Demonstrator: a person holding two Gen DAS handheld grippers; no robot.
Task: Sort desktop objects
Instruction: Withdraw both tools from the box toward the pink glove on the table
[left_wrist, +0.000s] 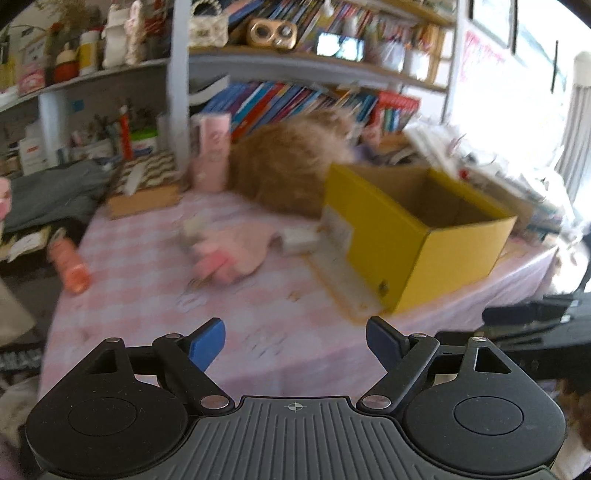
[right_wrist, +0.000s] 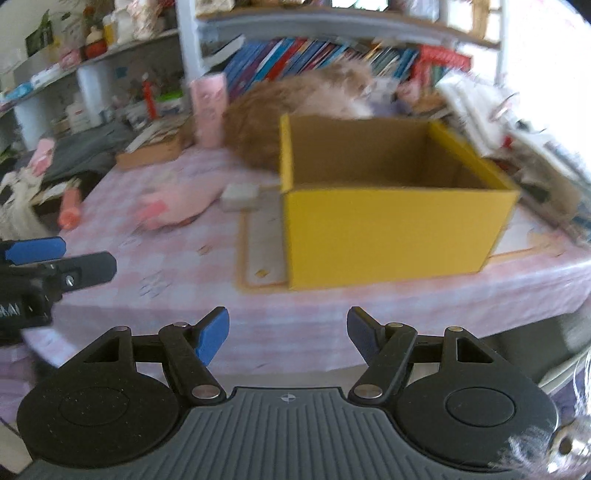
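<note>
Clearly, both tools were empty: the left tool (left_wrist: 295, 345) had its jaws wide apart, the right tool (right_wrist: 288, 334) somewhat less wide, and nothing was between them. The pink soft toy (left_wrist: 236, 254) lay on the tabletop (left_wrist: 147, 295) ahead of the left tool and a little to its left, just beside a small white block (left_wrist: 299, 238). Its long side ran across toward the yellow box (right_wrist: 388, 229), which stood open directly before the right tool. I judged the left hand was nearer to the toy.

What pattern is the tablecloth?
Pink and white checks on the tablecloth, clearest in the left wrist view.
</note>
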